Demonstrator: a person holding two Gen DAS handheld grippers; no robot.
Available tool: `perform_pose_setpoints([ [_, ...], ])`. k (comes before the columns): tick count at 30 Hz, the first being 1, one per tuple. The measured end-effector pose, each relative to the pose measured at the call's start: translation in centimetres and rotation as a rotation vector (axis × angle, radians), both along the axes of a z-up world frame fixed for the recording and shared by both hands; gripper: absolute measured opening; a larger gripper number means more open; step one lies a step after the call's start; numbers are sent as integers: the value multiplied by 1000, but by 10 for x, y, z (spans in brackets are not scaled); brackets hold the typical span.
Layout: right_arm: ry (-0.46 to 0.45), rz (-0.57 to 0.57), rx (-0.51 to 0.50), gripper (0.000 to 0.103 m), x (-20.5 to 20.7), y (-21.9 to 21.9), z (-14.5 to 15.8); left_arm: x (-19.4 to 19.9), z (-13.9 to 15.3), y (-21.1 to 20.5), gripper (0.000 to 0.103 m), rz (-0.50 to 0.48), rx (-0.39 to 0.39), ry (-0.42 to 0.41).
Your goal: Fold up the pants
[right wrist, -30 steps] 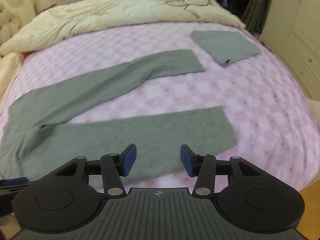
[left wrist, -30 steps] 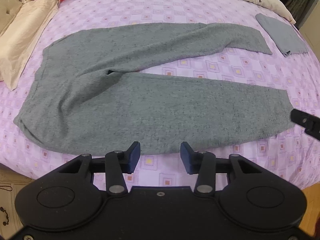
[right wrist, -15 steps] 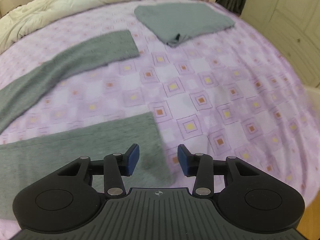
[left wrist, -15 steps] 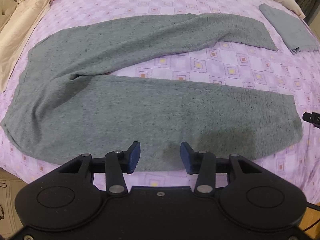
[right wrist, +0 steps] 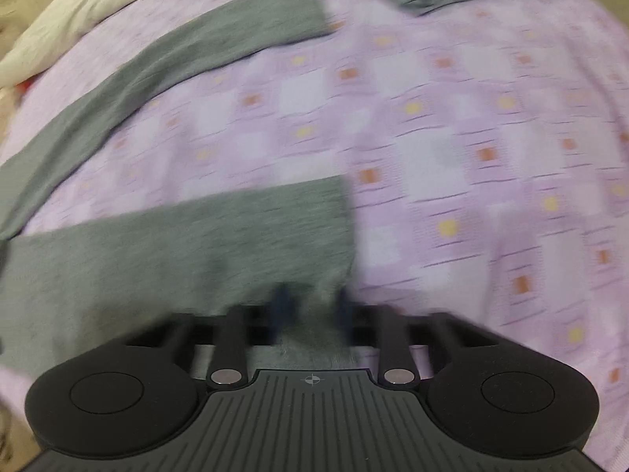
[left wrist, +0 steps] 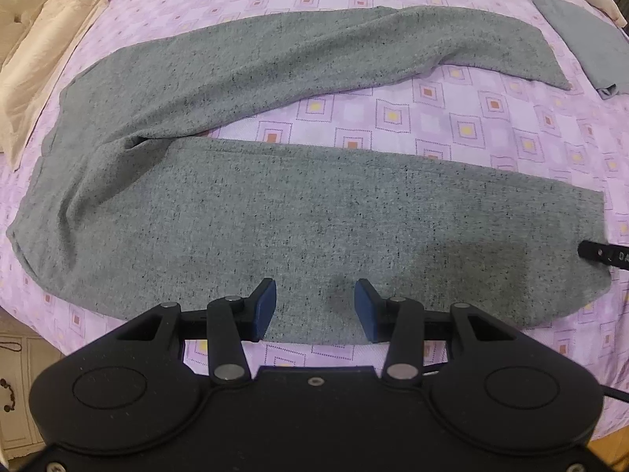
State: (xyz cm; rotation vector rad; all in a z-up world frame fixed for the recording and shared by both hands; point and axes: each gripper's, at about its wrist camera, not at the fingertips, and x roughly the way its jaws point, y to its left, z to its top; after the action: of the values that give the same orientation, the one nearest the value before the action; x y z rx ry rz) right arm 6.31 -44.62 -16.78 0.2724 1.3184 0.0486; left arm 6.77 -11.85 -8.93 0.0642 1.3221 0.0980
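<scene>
- Right gripper (right wrist: 312, 310): jaws closing on the hem corner of the near pant leg; grey cloth sits between the blue pads, which look nearly together. View is motion-blurred, so pad contact is not sharp.
- Left gripper (left wrist: 314, 308): jaws spread wide, nothing between them; they hang over the lower edge of the same leg, mid-length. Contact with the cloth cannot be told.
- One pair of grey pants (left wrist: 275, 212), spread flat on the bed; two legs, splayed apart in a V, waistband toward the left of the left wrist view.
- Tip of the right gripper shows at the near leg's hem in the left view.
- One folded grey garment (left wrist: 585, 39) lies well apart, beyond the far leg's hem.
- One purple patterned bedsheet (left wrist: 452, 126) under everything.
- One cream pillow (left wrist: 43, 67) near the waistband; one cream duvet (right wrist: 78, 27) bunched at the far edge.
</scene>
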Motion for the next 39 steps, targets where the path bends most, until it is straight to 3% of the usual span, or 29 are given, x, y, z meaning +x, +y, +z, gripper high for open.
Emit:
perform_pose_setpoints([
  [3,-20,15,14,6,-4,10,22,2,-3,-6,52,-24,3,-9],
  [5,-20,1,-88,5,-10,8,43,4,-5,-11,52,-44,2,-22],
  [8,5,-70,-110,4,-22,-18,59,7,-10,-19,52,-78,-2,-25],
  [13,74,-122,-191,4,-41,-48,43,8,-25,-30,52,-115,-5,-41],
  [16,149,-63,-200,5,-38,-46,22,9,-52,-34,51,-138,43,12],
  [19,93,-76,-248,6,-35,-41,38,9,-81,-31,46,-174,57,130],
  [21,-21,-80,-297,6,-27,-37,61,7,-83,-25,46,-160,53,135],
  [24,-150,-49,-251,6,2,-31,79,9,-69,-14,46,-134,37,101],
  [30,-252,-97,-147,6,93,-13,62,36,-33,10,46,-112,53,-12],
  [39,-165,-225,-19,8,184,-10,-1,79,-5,50,46,-107,105,-117],
])
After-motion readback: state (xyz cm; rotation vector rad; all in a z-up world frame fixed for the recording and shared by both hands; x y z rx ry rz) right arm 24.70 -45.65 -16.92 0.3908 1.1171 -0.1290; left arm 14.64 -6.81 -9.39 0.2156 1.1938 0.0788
